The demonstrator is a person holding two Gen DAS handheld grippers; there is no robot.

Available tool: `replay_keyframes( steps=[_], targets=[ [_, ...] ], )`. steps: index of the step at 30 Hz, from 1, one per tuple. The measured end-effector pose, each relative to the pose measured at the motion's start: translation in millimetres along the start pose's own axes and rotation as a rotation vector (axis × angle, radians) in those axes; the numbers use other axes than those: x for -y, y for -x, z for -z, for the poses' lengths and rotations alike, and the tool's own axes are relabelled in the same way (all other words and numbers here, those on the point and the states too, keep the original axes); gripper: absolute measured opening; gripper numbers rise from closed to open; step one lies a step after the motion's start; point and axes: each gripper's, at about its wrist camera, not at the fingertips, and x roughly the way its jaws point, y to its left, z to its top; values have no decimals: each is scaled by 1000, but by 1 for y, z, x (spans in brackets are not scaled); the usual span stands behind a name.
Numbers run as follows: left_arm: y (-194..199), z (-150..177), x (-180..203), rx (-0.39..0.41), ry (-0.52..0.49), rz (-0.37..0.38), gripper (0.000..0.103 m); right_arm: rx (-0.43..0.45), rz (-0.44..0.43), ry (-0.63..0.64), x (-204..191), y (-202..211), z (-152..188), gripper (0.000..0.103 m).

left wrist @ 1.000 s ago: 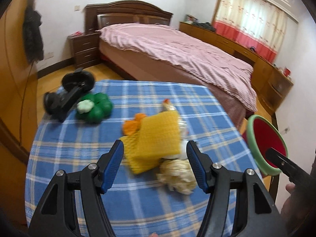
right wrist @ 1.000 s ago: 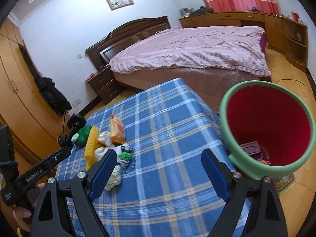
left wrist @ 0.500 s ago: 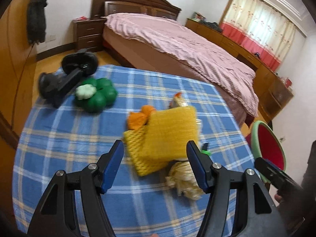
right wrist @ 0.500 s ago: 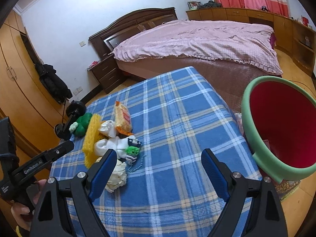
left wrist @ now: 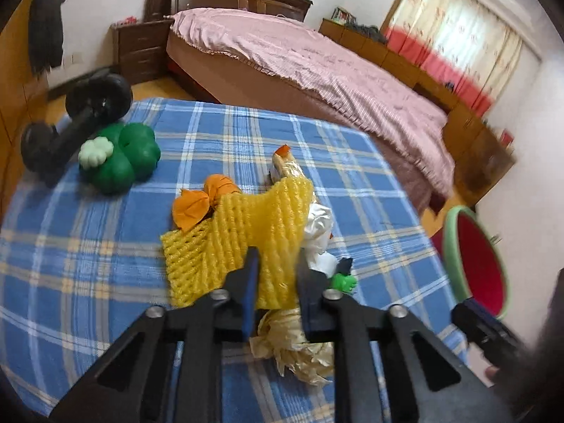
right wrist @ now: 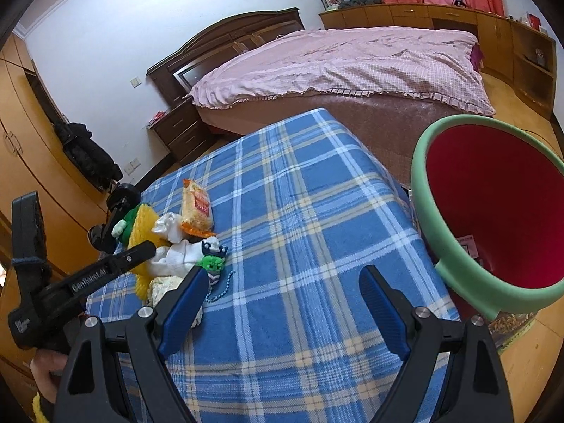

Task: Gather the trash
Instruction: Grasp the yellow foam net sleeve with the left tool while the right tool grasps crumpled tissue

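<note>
A pile of trash lies on the blue plaid table (left wrist: 88, 264). It holds a yellow foam net (left wrist: 225, 243), an orange wrapper (left wrist: 197, 204), white crumpled paper (left wrist: 319, 225), a beige crumpled bag (left wrist: 299, 349), a snack packet (right wrist: 197, 204) and a small green piece (left wrist: 342, 280). My left gripper (left wrist: 275, 264) is shut on the near edge of the yellow foam net. My right gripper (right wrist: 282, 282) is open and empty over the table. The green-rimmed red bin (right wrist: 493, 218) stands off the table's right edge.
A green flower-shaped toy (left wrist: 120, 157) and a black dumbbell-like mount (left wrist: 74, 120) sit at the table's far left. A bed with a pink cover (left wrist: 317, 70) stands behind. The table edge (right wrist: 398, 194) is close to the bin.
My left gripper moved forward and closed from wide open onto the yellow foam net. The right gripper drifted a little, staying open.
</note>
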Motion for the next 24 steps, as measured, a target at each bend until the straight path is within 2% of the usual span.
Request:
replay_keyframes(
  steps=[5,9,12,16,21,24],
  targets=[
    [25,1,-11,52,16,33,13,-20,-10,21,-10,-5,5,89],
    [46,2,-24,96,39,23,13,-27,-25,56,-26,-8,10,89],
    [56,6,-37,111,56,-8,13,-46,-41,83,-40,-14,16,89],
    [63,12,-54,120,64,-99,13,-76,-63,125,-60,-25,24,89],
    [66,23,-72,116,72,-136,13,-112,-81,153,-80,-41,35,89],
    [65,29,-80,108,70,-148,13,-121,-94,157,-85,-49,39,81]
  ],
)
